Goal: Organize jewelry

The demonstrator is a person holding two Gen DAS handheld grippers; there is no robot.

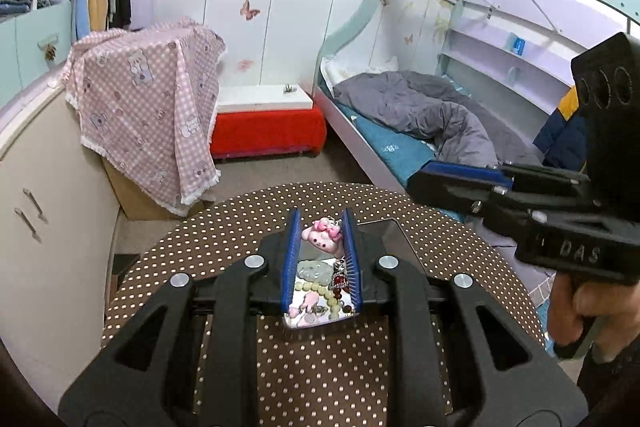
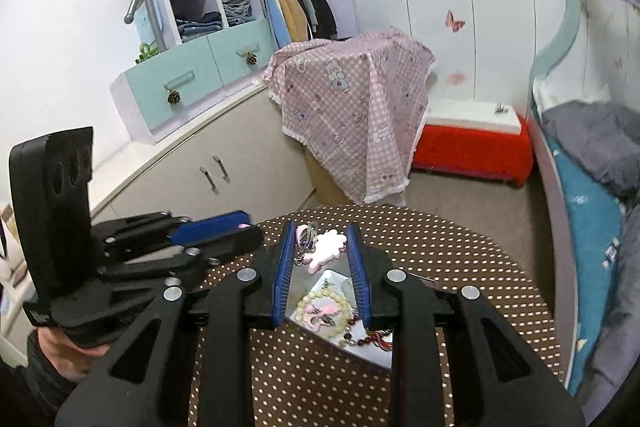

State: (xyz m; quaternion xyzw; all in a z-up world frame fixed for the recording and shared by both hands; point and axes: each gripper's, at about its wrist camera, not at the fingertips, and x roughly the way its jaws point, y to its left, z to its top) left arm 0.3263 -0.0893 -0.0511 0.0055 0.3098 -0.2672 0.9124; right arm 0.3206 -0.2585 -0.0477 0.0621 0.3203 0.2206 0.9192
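Observation:
My left gripper (image 1: 322,221) is shut on a pink animal-shaped charm with a bow (image 1: 320,239), held above the table. My right gripper (image 2: 321,229) is shut on a pale pink cloud-shaped charm (image 2: 326,247) with a metal clasp (image 2: 306,233). Below both lies a mirrored tray (image 1: 308,251) (image 2: 306,281) on the brown polka-dot tablecloth (image 1: 224,235). In the tray are a pale bead bracelet (image 1: 320,289) (image 2: 332,297), a jade-like pendant (image 1: 314,269) and dark red beads (image 2: 360,337). Each gripper appears at the edge of the other's view: the right gripper (image 1: 418,181) and the left gripper (image 2: 246,227).
The round table (image 2: 460,255) drops off at its far rim onto carpet. Beyond stand a box under a pink checked cloth (image 1: 152,107), a red bench (image 1: 268,133), a bunk bed (image 1: 420,115) at right and a beige cupboard (image 2: 224,163) at left. A hand (image 1: 576,311) grips the right tool.

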